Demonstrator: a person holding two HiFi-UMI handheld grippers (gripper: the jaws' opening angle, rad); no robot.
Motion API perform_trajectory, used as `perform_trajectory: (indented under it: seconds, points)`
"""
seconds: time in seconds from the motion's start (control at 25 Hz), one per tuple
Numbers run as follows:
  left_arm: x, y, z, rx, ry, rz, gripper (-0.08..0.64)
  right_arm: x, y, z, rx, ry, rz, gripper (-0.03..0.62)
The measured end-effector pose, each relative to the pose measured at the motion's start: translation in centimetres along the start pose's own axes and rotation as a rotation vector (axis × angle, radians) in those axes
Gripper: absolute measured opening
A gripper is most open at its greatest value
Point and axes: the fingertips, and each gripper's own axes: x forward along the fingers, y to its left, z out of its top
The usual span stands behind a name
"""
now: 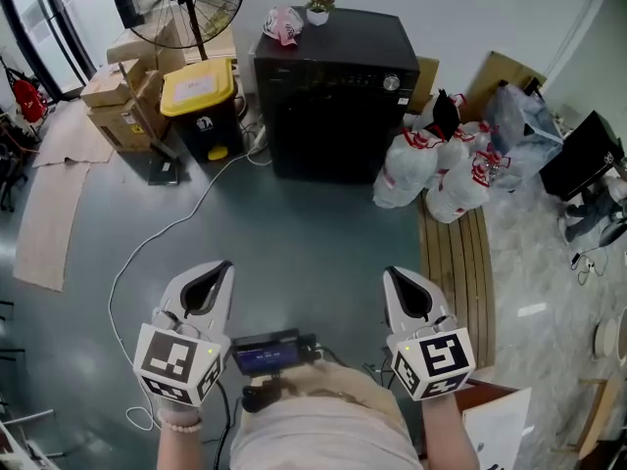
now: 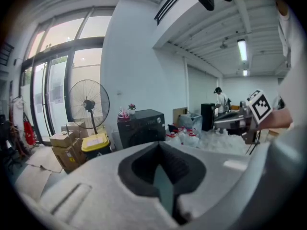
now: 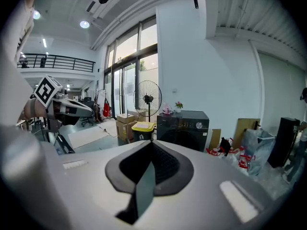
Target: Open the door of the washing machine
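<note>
**Both grippers shut; washing machine well ahead, door closed**

Left gripper (image 1: 219, 268) and right gripper (image 1: 396, 274) are held close to the person's body, jaws closed together with nothing between them. Bare floor (image 1: 294, 228) lies beyond. The washing machine (image 1: 333, 86) stands well apart, straight ahead between the two. Its door (image 3: 182, 138) faces them. The right gripper is judged marginally nearer.

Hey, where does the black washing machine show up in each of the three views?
Head view: washing machine at top centre.
Left gripper view: washing machine just left of centre.
Right gripper view: washing machine just right of centre.
Shared landmark: yellow-lidded bin, left of it in every view.
</note>
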Motion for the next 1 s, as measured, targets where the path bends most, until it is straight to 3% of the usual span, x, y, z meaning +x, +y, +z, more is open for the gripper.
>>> perform_trajectory:
  seconds: [0.68,0.84,1.0]
  points:
    - [-0.37,0.36,0.15,-0.069,-0.038,0.017,-0.005,0.11,0.55,-0.02,0.048,-0.006,0.001,0.009]
    - [-0.54,0.27,0.19,-0.066,-0.04,0.012,0.064,0.22,0.56,-0.02,0.071,-0.011,0.008,0.091]
    - [-0.72,0.14,0.24,-0.062,-0.036,0.015,0.087,0.03,0.55,0.02,0.078,-0.013,0.013,0.117]
